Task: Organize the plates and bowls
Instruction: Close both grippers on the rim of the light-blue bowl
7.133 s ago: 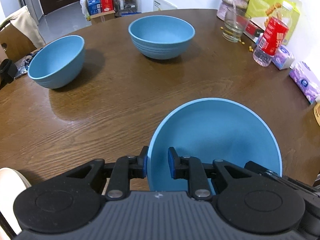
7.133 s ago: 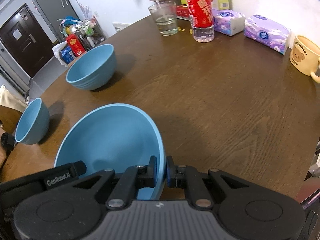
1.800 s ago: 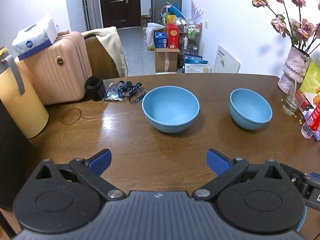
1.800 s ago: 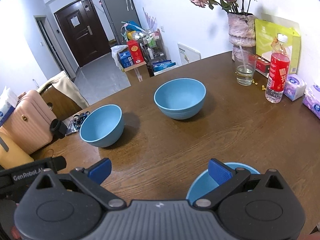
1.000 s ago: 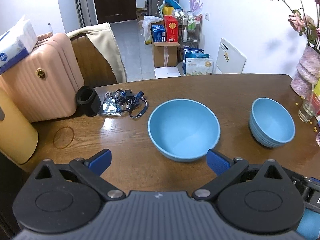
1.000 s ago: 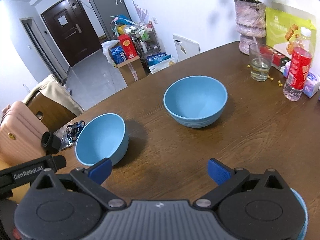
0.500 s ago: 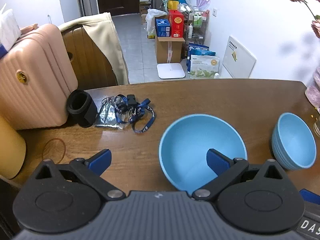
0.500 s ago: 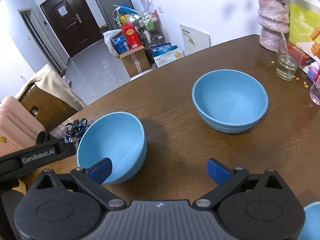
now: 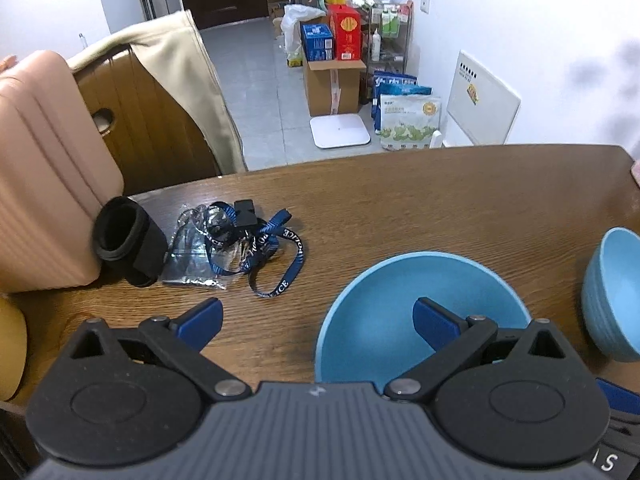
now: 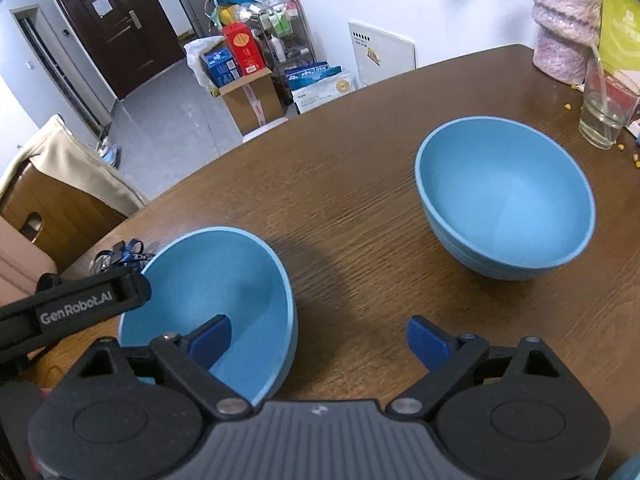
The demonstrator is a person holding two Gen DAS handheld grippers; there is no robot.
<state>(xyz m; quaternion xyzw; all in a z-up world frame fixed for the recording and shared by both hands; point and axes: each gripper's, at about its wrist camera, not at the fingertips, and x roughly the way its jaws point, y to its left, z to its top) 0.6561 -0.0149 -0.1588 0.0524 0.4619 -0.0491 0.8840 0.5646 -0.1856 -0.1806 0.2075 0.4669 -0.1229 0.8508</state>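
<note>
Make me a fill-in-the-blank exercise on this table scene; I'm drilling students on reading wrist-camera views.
1. Both bowls on the table are coloured ____.
2. The near bowl has one pad of each gripper above its inside and the other ____ its rim.
3. The far bowl holds ____.
4. The lanyard lies beside a black ____.

Missing words: blue; outside; nothing; cuff

The left gripper is open; the right gripper is closing, its pads not yet on the rim.
</note>
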